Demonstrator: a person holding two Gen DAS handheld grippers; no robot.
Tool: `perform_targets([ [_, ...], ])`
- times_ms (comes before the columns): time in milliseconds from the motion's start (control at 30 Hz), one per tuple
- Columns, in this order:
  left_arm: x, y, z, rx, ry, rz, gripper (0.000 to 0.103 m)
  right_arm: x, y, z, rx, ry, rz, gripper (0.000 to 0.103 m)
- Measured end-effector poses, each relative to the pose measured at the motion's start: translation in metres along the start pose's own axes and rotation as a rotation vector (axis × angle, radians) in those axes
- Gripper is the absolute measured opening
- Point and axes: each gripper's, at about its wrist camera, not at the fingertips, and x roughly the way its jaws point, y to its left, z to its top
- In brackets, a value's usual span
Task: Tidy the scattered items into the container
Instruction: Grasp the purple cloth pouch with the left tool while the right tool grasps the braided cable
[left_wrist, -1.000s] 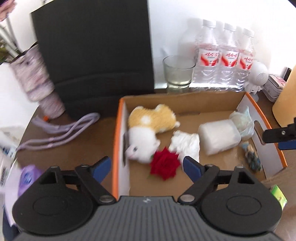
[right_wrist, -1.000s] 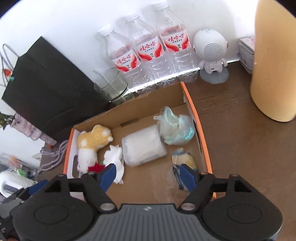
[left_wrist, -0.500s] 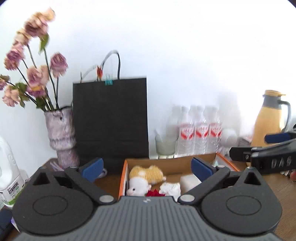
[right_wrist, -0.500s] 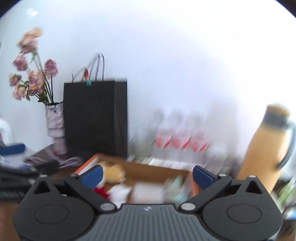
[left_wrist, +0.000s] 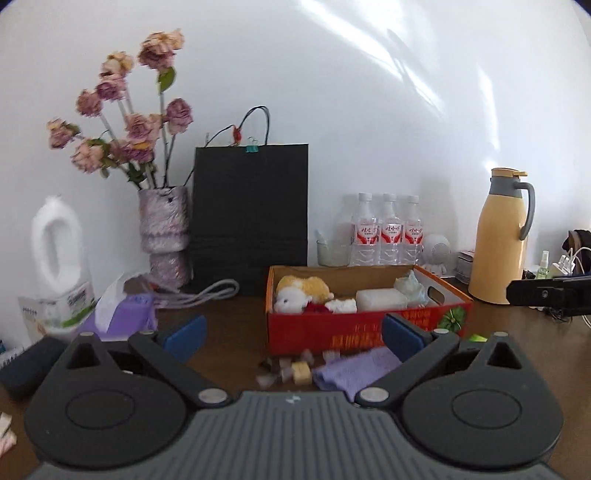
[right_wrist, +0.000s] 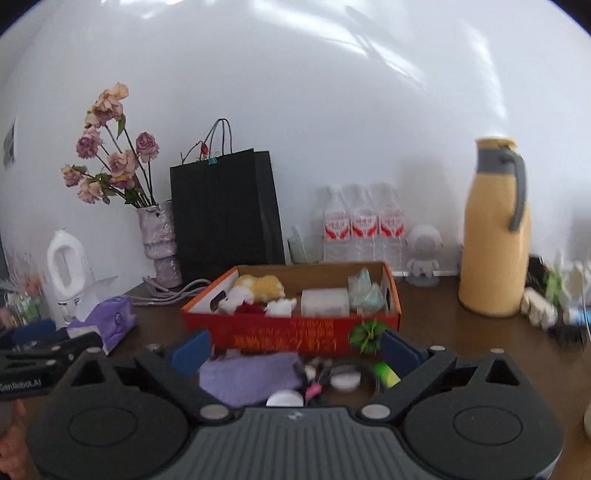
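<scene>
Both grippers hang low over the dark wooden table (left_wrist: 229, 325), looking level at the open red-and-orange cardboard box (left_wrist: 365, 328) that sits in the middle of it. The left gripper (left_wrist: 293, 334) has its blue-padded jaws spread wide and nothing sits between the pads; its jaws have just been opening. The right gripper (right_wrist: 295, 349) stands just as wide and empty, its jaws having just opened and eased in a touch.

Inside the box, along the left end, lies a yellow-and-white plush toy (left_wrist: 301, 291), with a red fabric rose (left_wrist: 316, 308) and a crumpled white tissue (left_wrist: 341, 305) just beside it, then a white wrapped block (left_wrist: 380, 299) and a pale green crinkled bag (left_wrist: 408, 286) toward the right end.

In front of the box, still on the table, a folded purple cloth (right_wrist: 251, 376) lies just beside small scattered pieces: a round white lid-like disc (right_wrist: 345, 378), a yellow-green tube (right_wrist: 386, 373), and some tiny pink and dark bits too blurred to name. From the left view, small pale cubes (left_wrist: 299, 371) sit by the cloth's left edge.

Behind the box stand a black paper bag (left_wrist: 251, 218), a vase of dried pink roses (left_wrist: 164, 236), three water bottles (left_wrist: 388, 234) and a tall yellow thermos jug (left_wrist: 500, 240).
</scene>
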Motion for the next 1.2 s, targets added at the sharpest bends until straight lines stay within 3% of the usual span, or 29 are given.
perform_targets([
  [67,-0.016,-0.003,-0.027,-0.006,0.121,-0.059,0.103,-0.015,0.003,-0.032,0.014,0.064,0.039,0.097],
  [100,-0.017,-0.006,-0.036,0.010,0.173,-0.094,0.103,-0.015,0.007,-0.043,-0.014,0.109,0.041,0.092],
  [200,-0.002,-0.013,-0.039,0.058,0.176,-0.137,0.103,-0.002,0.015,-0.056,-0.085,0.160,0.001,0.089],
  [267,0.028,-0.013,-0.030,0.015,0.213,-0.147,0.103,0.015,0.011,-0.052,-0.080,0.167,-0.018,0.088],
  [333,0.065,-0.011,-0.020,-0.042,0.275,-0.188,0.102,0.032,0.007,-0.044,-0.081,0.179,-0.061,0.079],
  [400,0.097,-0.013,-0.011,-0.081,0.326,-0.198,0.090,0.046,0.004,-0.036,-0.090,0.178,-0.073,0.078],
  [567,0.165,-0.016,-0.003,-0.101,0.406,-0.223,0.082,0.082,0.002,-0.024,-0.194,0.207,-0.102,0.077],
  [667,0.191,-0.015,-0.002,-0.121,0.453,-0.195,0.057,0.102,-0.003,-0.019,-0.224,0.200,-0.072,0.076],
  [767,0.205,-0.014,0.000,-0.148,0.477,-0.231,0.030,0.129,-0.011,-0.013,-0.200,0.241,-0.069,0.058],
  [800,0.205,-0.014,0.001,-0.152,0.480,-0.231,0.014,0.139,-0.013,-0.010,-0.183,0.272,-0.067,0.049],
  [900,0.200,-0.010,0.003,-0.184,0.452,-0.250,0.003,0.165,-0.015,-0.011,-0.154,0.350,-0.064,0.043],
  [1000,0.178,-0.011,0.016,-0.200,0.359,-0.314,0.002,0.182,-0.021,-0.019,-0.071,0.410,-0.004,0.024],
  [1200,0.118,-0.017,0.062,-0.154,0.166,-0.393,0.002,0.167,-0.028,-0.017,0.011,0.360,-0.003,0.018],
])
